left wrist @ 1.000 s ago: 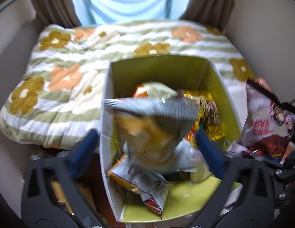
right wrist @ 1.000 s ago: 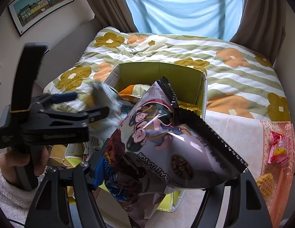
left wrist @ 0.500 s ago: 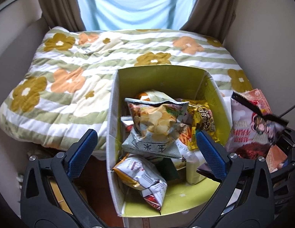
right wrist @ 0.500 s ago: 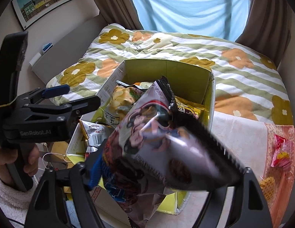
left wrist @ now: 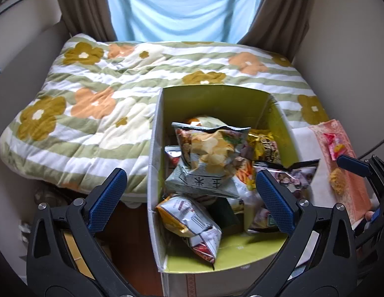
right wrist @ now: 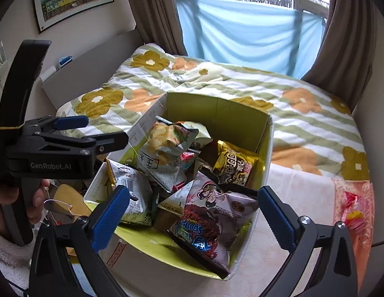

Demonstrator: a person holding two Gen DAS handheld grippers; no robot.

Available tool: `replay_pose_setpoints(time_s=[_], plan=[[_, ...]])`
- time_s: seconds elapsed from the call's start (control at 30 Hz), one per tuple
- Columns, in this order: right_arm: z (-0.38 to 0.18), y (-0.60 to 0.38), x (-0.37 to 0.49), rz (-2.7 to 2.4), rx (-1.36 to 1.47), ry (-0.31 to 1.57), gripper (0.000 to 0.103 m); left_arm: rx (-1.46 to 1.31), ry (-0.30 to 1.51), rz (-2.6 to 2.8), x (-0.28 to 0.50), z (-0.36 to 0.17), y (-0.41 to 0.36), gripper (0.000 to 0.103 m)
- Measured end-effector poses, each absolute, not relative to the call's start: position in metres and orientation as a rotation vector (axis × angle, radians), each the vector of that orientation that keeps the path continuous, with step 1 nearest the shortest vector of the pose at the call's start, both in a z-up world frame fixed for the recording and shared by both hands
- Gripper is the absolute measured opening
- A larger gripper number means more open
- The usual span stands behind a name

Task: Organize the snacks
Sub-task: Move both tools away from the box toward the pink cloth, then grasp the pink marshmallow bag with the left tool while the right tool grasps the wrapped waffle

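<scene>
Right wrist view: "GenRobot.AI" on left gripper (right wrist: 93, 133); "SPONGE" on grey bag (right wrist: 211, 220).

Cardboard box (right wrist: 244, 116) open-topped, reachable from above; snack bags piled inside, chip bag (right wrist: 164, 153) topmost. Back wall bare. Quilt (left wrist: 93, 104) left of box unobstructed.

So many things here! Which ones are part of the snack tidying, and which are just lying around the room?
Part of the job:
- cardboard box
- chip bag
- gold packet
- grey cartoon bag
- white packet
- red sweet packet outside the box
- left gripper, right gripper, both open

Just lying about:
- flowered quilt
- framed picture
- curtains
</scene>
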State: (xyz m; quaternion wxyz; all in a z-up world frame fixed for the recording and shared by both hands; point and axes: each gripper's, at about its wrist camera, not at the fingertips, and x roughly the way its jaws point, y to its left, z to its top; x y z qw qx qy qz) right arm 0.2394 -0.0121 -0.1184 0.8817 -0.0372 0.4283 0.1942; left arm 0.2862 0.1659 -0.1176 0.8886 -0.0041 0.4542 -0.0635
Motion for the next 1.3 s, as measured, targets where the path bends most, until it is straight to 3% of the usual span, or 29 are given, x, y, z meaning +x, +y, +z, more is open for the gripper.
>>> replay_pose_setpoints(time_s=[0.33, 0.6, 0.97, 1.3], plan=[[-0.093, -0.039, 0.212, 0.249, -0.075, 0.805, 0.103, 0.041, 0.890, -0.282, 0.280, -0.097, 0.135, 0.103], [-0.086, -0.106, 0.198, 0.093, -0.035, 0.815, 0.103, 0.123, 0.860, -0.420, 0.294, -0.080, 0.063, 0.103], [-0.107, -0.233, 0.191, -0.103, 0.029, 0.901, 0.103, 0.351, 0.841, -0.651, 0.331, -0.075, -0.125, 0.103], [-0.173, -0.320, 0.201, -0.240, 0.227, 1.038, 0.103, 0.677, 0.884, -0.868, 0.364, -0.133, -0.295, 0.103]])
